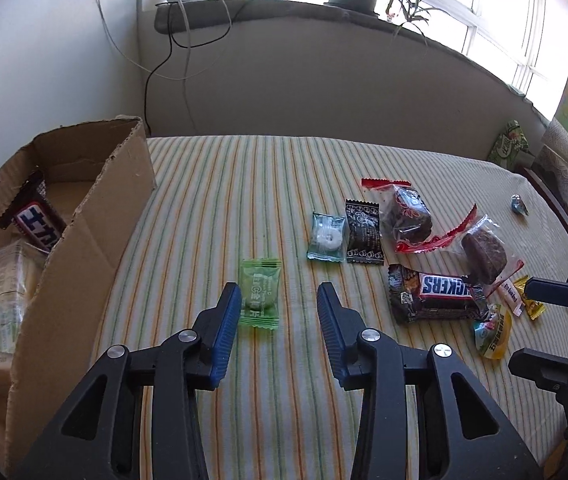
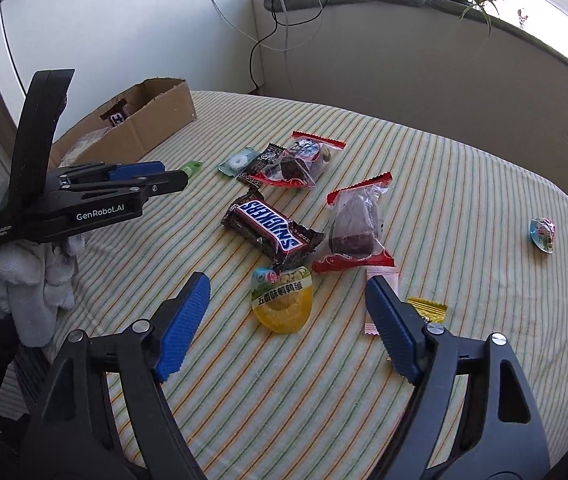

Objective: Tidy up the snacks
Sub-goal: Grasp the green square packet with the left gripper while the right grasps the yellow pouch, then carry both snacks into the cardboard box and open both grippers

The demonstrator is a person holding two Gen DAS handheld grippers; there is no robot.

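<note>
**Two tools low over scattered snacks, nothing gripped**

While both tools hang above the striped surface (image 1: 211, 184), neither has anything clamped between its blue pads. At the bottom of the left wrist view, the left tool (image 1: 279, 300) stands released, with the green candy (image 1: 260, 294) lying just beyond its left pad, touching or nearly touching it; I cannot tell which. At the bottom of the right wrist view, the right tool (image 2: 288, 304) gapes wider, and the yellow egg pouch (image 2: 282, 304) lies flat between its fingertips with clear cloth on either side. A pink sachet (image 2: 380, 296) and a gold wrapper (image 2: 428, 307) sit by the right pad.

Farther up, in the middle of the right wrist frame, the Snickers bar (image 2: 271, 230) lies diagonally, its end overlapping the pouch's top edge. Right of it rests a red-edged cake packet (image 2: 354, 226); a second one (image 2: 304, 160) lies beyond, next to a black wrapper (image 2: 257, 164) and a teal mint (image 2: 237, 164). A small jelly cup (image 2: 542, 234) sits alone at the right edge.

At the upper left, the cardboard box (image 2: 155, 120) holds a chocolate bar (image 2: 117, 116). A gloved hand (image 2: 31, 284) carries the left tool at the frame's left.
</note>
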